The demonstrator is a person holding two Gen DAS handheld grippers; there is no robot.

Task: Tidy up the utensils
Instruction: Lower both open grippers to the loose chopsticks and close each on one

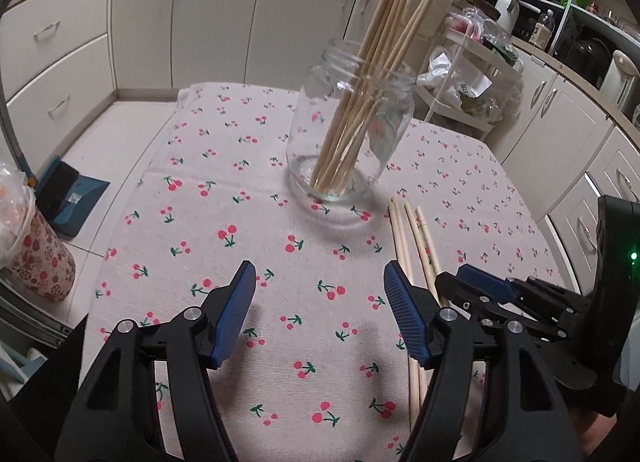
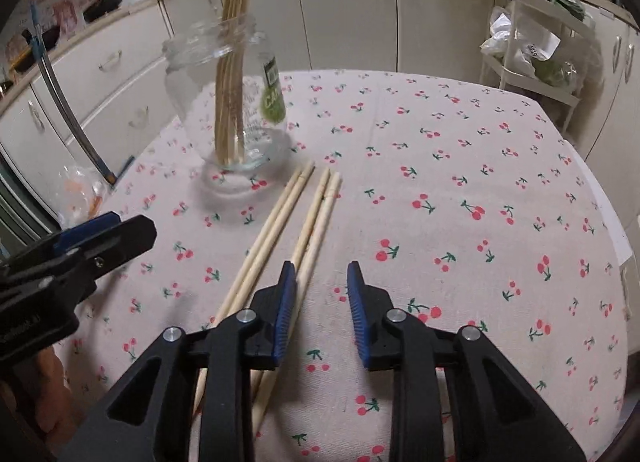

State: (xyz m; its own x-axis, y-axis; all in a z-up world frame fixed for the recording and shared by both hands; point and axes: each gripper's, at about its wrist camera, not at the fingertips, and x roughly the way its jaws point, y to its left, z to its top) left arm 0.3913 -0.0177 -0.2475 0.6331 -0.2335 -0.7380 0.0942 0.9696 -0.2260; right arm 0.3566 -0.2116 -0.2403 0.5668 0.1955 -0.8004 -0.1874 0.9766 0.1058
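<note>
Four loose chopsticks (image 2: 304,221) lie on the cherry-print cloth (image 2: 460,165) just beside the glass jar (image 2: 232,101), which holds a bundle of chopsticks (image 1: 384,73). Your right gripper (image 2: 322,294) hovers over them, jaws apart, pinching nothing. Your left gripper (image 1: 320,302) is spread wide, empty.

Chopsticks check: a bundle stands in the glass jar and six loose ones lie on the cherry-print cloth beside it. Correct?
Not six. The right wrist view shows four loose chopsticks on the cloth; a bundle does stand in the glass jar.
</note>
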